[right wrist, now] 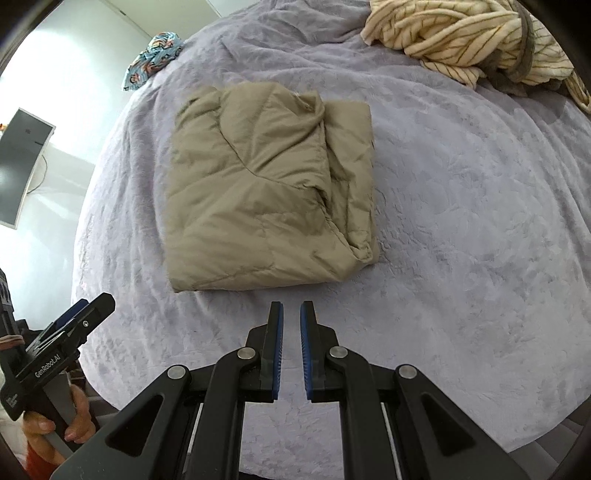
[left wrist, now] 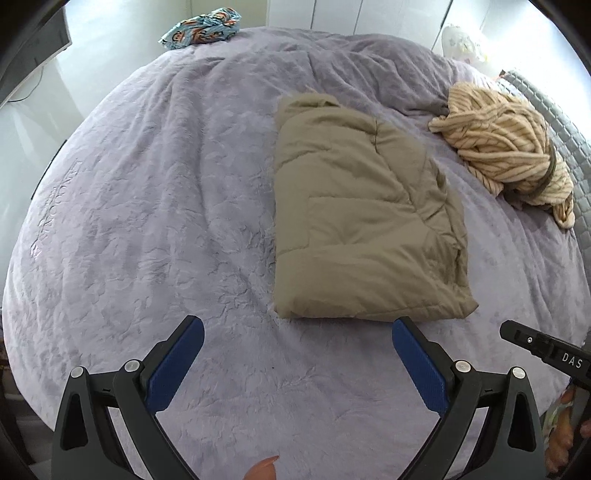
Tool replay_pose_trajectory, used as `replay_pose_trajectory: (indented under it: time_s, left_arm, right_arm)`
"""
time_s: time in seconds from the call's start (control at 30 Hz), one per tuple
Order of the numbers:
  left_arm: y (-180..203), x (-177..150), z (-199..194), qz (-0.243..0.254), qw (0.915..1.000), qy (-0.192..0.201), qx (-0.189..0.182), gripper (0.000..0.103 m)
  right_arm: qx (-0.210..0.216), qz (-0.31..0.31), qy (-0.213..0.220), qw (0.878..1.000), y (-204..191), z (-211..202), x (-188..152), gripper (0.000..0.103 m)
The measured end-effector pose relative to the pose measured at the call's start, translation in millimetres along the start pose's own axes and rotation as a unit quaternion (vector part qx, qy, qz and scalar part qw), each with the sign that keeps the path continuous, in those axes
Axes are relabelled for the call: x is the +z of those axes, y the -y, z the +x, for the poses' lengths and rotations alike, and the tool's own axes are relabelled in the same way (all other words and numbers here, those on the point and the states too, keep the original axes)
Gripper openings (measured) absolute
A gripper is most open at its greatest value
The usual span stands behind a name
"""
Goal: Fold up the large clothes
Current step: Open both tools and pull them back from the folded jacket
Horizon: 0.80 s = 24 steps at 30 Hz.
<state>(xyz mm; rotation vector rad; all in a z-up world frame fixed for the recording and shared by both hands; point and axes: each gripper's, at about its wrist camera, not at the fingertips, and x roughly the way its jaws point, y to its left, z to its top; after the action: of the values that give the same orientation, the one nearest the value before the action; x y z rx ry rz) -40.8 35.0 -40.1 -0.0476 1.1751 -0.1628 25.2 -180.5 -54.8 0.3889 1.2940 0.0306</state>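
A khaki padded jacket (left wrist: 362, 218) lies folded into a thick rectangle on the lilac bedspread (left wrist: 147, 206). My left gripper (left wrist: 297, 326) hangs above the bed just in front of the jacket's near edge, its blue pads wide apart and holding nothing. In the right wrist view the same folded jacket (right wrist: 269, 188) lies ahead of my right gripper (right wrist: 291, 308), whose pads stand nearly together with only a narrow slit and nothing between them. The left gripper (right wrist: 79, 308) shows at the lower left there, held by a hand (right wrist: 74, 424).
A cream striped knit garment (left wrist: 509, 147) lies crumpled at the bed's far right. A blue patterned cloth (left wrist: 201, 27) sits at the far edge. A grey quilted headboard (left wrist: 565, 147) runs along the right. A monitor (right wrist: 20, 170) stands off the bed's left side.
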Motion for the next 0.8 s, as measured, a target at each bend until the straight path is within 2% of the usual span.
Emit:
replay_pose_trajectory:
  time_s: [0.1,0.13,0.17,0.2,0.23,0.33,0.4,0.47,0.73,0.8]
  left_arm:
    - [0,4,-12,0.0,1.0,0.009,-0.001,0.102]
    - [0,6,-17,0.001,0.9999,0.013,0.0,0.102]
    - [-1,8,-21,0.002,0.9999,0.016,0.0,0.102]
    - [-1,10,-25,0.002,0.9998,0.021,0.001,0.102]
    - [-1,12,-30,0.002,0.9996,0.026,0.002,0.102]
    - [2,14,-42,0.006,0.9991,0.042,0.004,0.102]
    - [7,15,-51,0.015,0.9981,0.057,0.021,0.102]
    - [11,16,-58,0.024,0.9968,0.069,0.034,0.102]
    - [14,25,-82,0.014,0.9958,0.088,0.022,0.102]
    - [17,25,-86,0.015,0.9951,0.094,0.028,0.102]
  right_arm:
    - [0.006,-0.001,0.006,1.0,-6,-10,2,0.011]
    - [0.006,-0.002,0.008,1.0,-7,-12,2,0.016]
    - [0.005,-0.004,0.011,1.0,-9,-15,4,0.034]
    - [0.005,-0.006,0.018,1.0,-12,-20,5,0.047]
    - [0.008,-0.007,0.025,1.0,-14,-24,5,0.064]
    - [0.009,-0.016,0.039,0.999,-21,-35,6,0.066]
    - [0.002,-0.02,0.048,0.999,-24,-41,8,0.068]
    - [-0.01,-0.025,0.059,0.998,-28,-49,9,0.08]
    - [-0.05,-0.047,0.133,0.989,-41,-84,15,0.084]
    - [-0.049,-0.047,0.145,0.987,-43,-88,15,0.102]
